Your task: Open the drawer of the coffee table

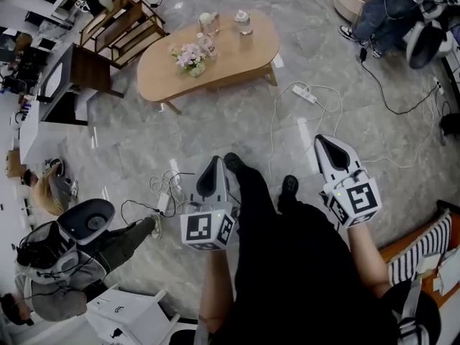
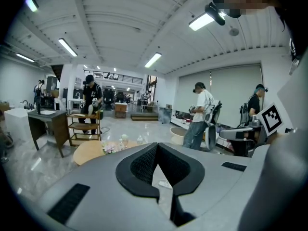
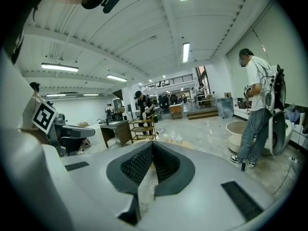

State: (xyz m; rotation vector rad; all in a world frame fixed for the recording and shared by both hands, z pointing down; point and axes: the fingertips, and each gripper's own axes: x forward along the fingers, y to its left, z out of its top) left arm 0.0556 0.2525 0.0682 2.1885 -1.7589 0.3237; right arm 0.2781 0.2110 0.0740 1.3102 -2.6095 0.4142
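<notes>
Nearest the lens, left gripper (image 1: 213, 162) and right gripper (image 1: 323, 141) hang side by side above the person's legs. Each has its jaws pressed together on nothing and touches nothing. Coffee table (image 1: 241, 60) stands well ahead across the floor, with flowers (image 1: 190, 56) and jars (image 1: 243, 21) on top; its drawer is not visible from here. Step in hand, by judgement: the approach. The next move calls for reaching the table, finding the drawer front, then parting one gripper's jaws to take its pull.

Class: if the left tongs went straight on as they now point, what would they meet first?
Probably the bare floor, just short of the coffee table; depth is unclear.
</notes>
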